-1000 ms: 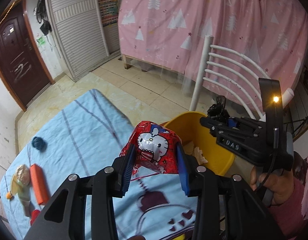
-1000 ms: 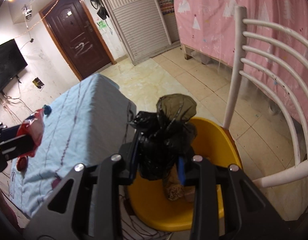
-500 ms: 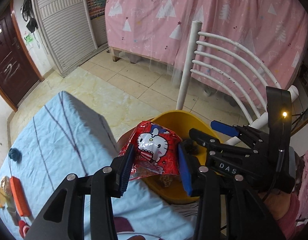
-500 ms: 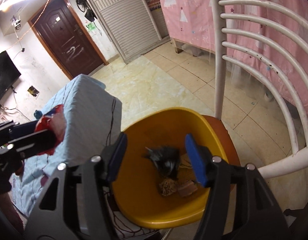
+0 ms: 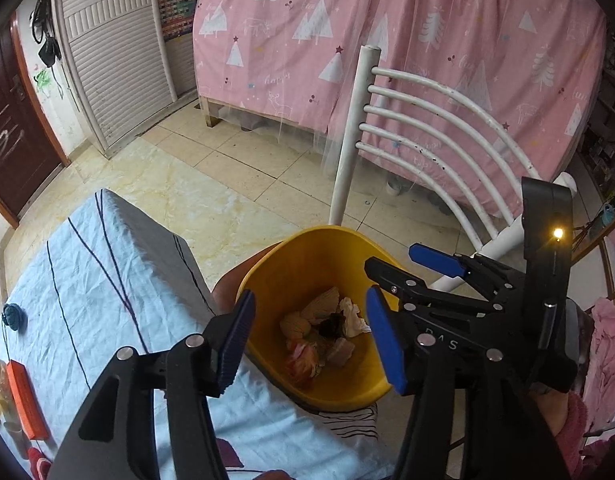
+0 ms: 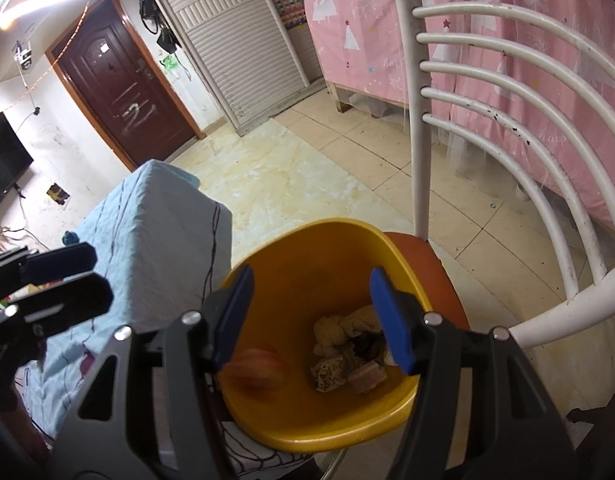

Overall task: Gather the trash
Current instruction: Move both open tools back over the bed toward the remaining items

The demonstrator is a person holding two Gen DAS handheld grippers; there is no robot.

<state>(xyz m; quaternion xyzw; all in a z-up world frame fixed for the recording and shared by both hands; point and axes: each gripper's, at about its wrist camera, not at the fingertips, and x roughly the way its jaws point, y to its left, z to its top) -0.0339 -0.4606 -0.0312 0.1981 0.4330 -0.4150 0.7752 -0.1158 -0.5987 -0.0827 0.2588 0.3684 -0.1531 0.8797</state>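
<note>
A yellow bin (image 5: 291, 256) stands on a chair seat beside the table and also shows in the right wrist view (image 6: 315, 244). My left gripper (image 5: 309, 338) is open and empty above the bin. The red cartoon wrapper (image 5: 303, 360) lies in the bin among crumpled paper (image 5: 351, 316) and a black bag (image 5: 331, 326). In the right wrist view the wrapper (image 6: 257, 368) is a red blur falling inside the bin. My right gripper (image 6: 311, 316) is open and empty over the bin; it also shows in the left wrist view (image 5: 403, 276).
A table with a light blue cloth (image 5: 87, 280) lies left of the bin. On its far left are an orange block (image 5: 23, 396) and a blue ball of yarn (image 5: 13, 316). A white chair back (image 5: 427, 120) rises behind the bin.
Both grippers moved over the bin and opened. The right let go of the black bag first; the left then let go of the red wrapper, which dropped in.
</note>
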